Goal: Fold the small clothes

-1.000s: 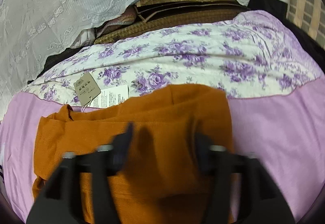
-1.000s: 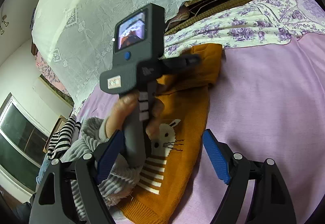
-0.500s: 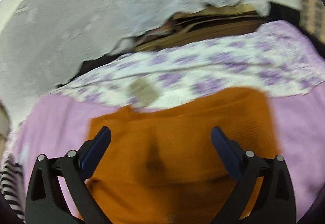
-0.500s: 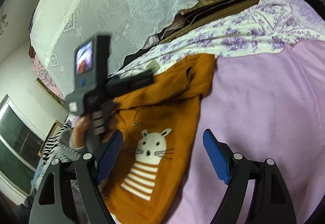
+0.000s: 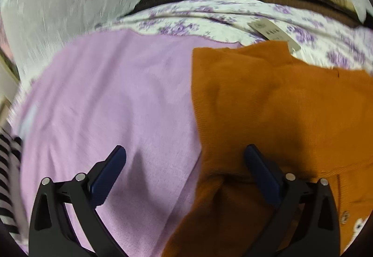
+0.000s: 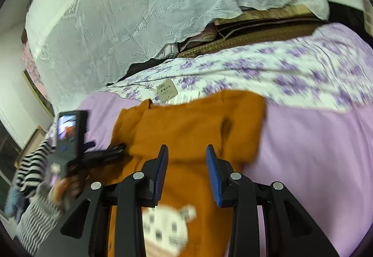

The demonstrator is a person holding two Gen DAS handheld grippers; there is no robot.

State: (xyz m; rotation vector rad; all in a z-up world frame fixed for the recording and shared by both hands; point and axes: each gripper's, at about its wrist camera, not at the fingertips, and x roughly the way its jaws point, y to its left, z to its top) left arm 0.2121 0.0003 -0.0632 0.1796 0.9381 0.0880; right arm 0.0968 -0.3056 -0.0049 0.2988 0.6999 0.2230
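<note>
1. We found the orange sweater (image 6: 186, 131) spread on the lilac bedsheet (image 6: 314, 152), its top part already folded down over the body, so a doubled band lay just ahead of the right gripper (image 6: 186, 170). A paper hang tag (image 6: 166, 91) stuck out past its far edge onto the floral quilt (image 6: 268, 66).
2. We judged the fold only partly done: the white mouse motif (image 6: 163, 231) was uncovered below the right fingers, and the side edges and hem looked to us unfolded.
3. Our right fingers had just been closing and stood narrow, above the fold line, with sweater seen between them; we could not tell whether they pinched any cloth.
4. Our left gripper (image 5: 186, 177) had just been opening and was spread wide and holding nothing. Its right finger (image 5: 263, 177) hung over the sweater's left edge, its left finger (image 5: 107, 177) over bare bedsheet.
5. Both grippers pointed down towards the bed. In the right view the person's hand (image 6: 65, 184), in a striped sleeve (image 6: 32, 166), gripped the left tool's handle beside the sweater.
</note>
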